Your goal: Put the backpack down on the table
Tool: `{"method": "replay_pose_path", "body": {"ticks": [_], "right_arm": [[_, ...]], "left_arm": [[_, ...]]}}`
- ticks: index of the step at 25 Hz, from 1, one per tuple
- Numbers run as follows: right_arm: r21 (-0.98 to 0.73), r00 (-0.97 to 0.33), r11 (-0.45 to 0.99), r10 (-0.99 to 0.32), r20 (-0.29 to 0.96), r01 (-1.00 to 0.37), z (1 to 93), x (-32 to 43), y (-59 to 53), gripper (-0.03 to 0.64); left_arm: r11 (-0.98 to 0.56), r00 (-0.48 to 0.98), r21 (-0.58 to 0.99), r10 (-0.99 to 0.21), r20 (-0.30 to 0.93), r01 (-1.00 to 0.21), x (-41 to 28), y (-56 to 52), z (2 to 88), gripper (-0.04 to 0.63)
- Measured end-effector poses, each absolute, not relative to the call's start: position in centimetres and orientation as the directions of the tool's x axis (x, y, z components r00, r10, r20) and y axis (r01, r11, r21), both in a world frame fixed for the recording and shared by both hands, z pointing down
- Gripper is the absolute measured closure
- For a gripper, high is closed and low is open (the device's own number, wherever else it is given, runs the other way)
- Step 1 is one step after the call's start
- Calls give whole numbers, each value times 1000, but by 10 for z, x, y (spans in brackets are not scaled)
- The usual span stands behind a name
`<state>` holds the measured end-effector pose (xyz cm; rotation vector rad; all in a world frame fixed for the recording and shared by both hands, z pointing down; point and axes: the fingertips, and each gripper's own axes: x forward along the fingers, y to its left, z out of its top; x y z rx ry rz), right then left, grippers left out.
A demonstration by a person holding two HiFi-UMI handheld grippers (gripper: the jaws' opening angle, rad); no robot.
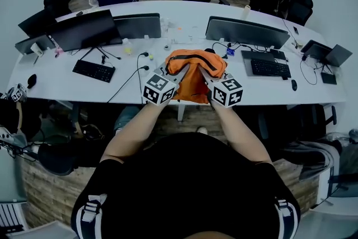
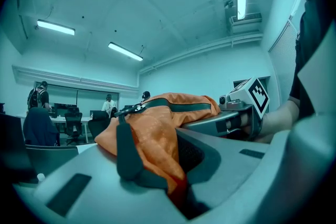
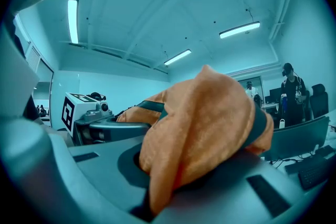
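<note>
My left gripper [image 1: 169, 71] and my right gripper [image 1: 208, 76] each had the jaws closed tight, pinching the orange fabric of the backpack [image 1: 193, 73]. The backpack hung between the two grippers, over the near edge of the white counter [image 1: 56, 84]. Behind it stood a keyboard [image 1: 269, 68] and a monitor [image 1: 246, 32].

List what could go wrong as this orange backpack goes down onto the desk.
1. The left tongs and right tongs each pinch only a fold of fabric on the backpack. A fold may slip free and the bag drop lopsided.
2. Loose cables and a keyboard lie near the likely landing spot, so the bag could land on them or drag them.
3. The dark strap hangs loose and might snag.
</note>
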<state>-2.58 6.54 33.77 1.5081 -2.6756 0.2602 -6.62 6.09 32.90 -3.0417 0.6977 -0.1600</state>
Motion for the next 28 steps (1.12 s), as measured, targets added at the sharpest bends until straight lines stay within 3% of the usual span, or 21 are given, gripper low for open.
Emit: {"method": "replay_pose_path", "body": {"ticks": [28], "right_arm": [[-146,-600,582,-781,173,-800,366,-10,5,581]], "left_arm": [[-876,866,34,-468,176,-481,-52,0,367,554]]}}
